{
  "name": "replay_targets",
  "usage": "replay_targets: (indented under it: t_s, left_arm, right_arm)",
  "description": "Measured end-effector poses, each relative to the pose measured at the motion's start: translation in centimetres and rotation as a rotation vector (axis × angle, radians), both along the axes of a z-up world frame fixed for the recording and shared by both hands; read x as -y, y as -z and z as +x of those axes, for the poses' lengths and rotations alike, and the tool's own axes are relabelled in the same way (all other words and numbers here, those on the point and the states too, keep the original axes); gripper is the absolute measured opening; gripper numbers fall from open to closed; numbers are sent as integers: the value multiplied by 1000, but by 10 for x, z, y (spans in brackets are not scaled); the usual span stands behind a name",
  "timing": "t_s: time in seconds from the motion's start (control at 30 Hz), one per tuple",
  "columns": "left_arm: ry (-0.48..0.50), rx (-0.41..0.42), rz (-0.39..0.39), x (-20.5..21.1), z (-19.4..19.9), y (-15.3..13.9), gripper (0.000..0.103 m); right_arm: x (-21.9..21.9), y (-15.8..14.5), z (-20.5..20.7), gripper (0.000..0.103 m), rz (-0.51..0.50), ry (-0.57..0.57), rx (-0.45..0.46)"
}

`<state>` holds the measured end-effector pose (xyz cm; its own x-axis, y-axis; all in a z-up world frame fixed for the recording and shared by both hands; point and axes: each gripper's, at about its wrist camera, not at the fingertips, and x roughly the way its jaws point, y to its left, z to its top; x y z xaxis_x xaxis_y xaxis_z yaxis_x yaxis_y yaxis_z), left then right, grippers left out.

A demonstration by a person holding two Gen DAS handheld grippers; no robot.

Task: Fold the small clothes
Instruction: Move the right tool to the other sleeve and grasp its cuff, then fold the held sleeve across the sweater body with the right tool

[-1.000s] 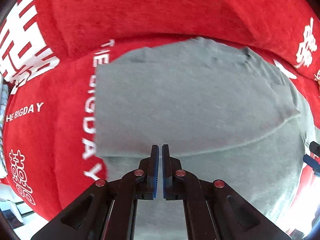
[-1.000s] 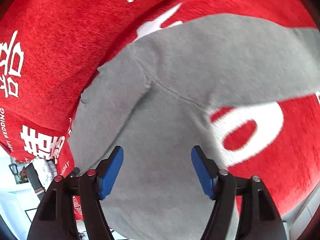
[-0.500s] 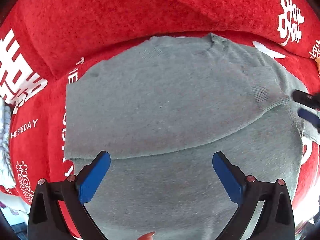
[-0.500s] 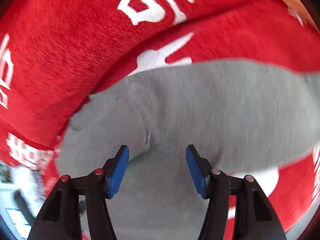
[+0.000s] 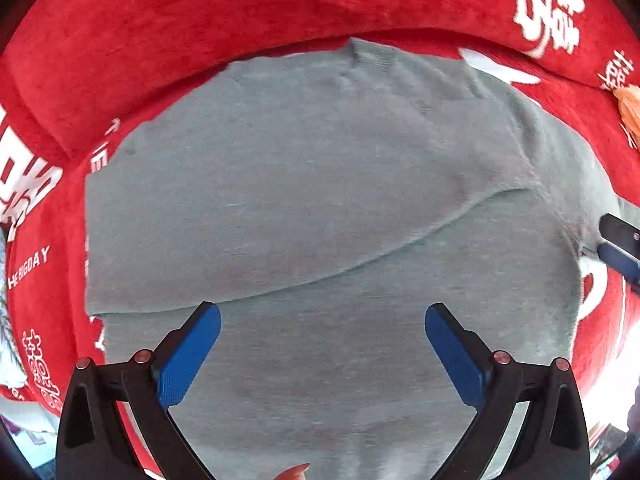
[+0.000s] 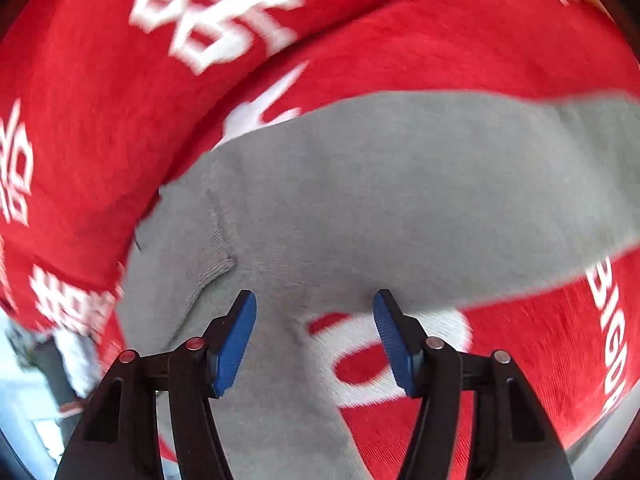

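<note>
A grey knit sweater (image 5: 304,200) lies flat on a red plush cover, its left side folded over the body with the fold edge running across the middle. My left gripper (image 5: 322,312) is open and empty, hovering above the sweater's lower part. My right gripper (image 6: 314,300) is open and empty over the sweater (image 6: 400,200) where the right sleeve joins the body; the sleeve stretches out to the right. The right gripper's tips also show at the right edge of the left wrist view (image 5: 618,244).
The red cover (image 5: 200,20) with white lettering spreads under and behind the sweater, rising like a sofa back. An orange tassel (image 5: 630,108) lies at the far right. A room floor shows at the lower left of the right wrist view (image 6: 36,400).
My left gripper opened from shut, let go of the folded sweater side and drew back. My right gripper moved along the sweater toward the sleeve junction, staying open.
</note>
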<state>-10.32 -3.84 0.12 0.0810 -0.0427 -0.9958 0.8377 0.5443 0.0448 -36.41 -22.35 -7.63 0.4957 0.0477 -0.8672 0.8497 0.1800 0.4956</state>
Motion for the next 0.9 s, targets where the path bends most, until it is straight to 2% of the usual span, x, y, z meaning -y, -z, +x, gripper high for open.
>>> replay_targets:
  t_s: [0.23, 0.27, 0.4, 0.57, 0.73, 0.77, 0.8, 0.83, 0.9]
  left_arm:
    - [64, -35, -4, 25, -28, 1, 102]
    - [68, -39, -5, 28, -32, 0, 102]
    - [80, -48, -4, 41, -45, 1, 102]
    - [81, -54, -18, 55, -54, -1, 102]
    - [79, -40, -26, 65, -60, -6, 102]
    - [75, -35, -27, 64, -60, -6, 102]
    - [71, -36, -29, 65, -53, -5, 102]
    - [65, -39, -29, 65, -52, -5, 102]
    - [46, -55, -35, 62, -45, -6, 102]
  right_arm:
    - [15, 12, -115, 67, 79, 348, 75]
    - [17, 15, -139, 67, 89, 431, 97]
    - [25, 28, -193, 68, 119, 625, 176]
    - [41, 42, -214, 68, 142, 736, 259]
    - [52, 56, -217, 67, 192, 821, 404]
    - [53, 60, -213, 53, 220, 834, 456]
    - [53, 61, -211, 23, 235, 836, 485]
    - [54, 61, -207, 10, 250, 831, 518]
    - [57, 56, -196, 7, 245, 807, 586]
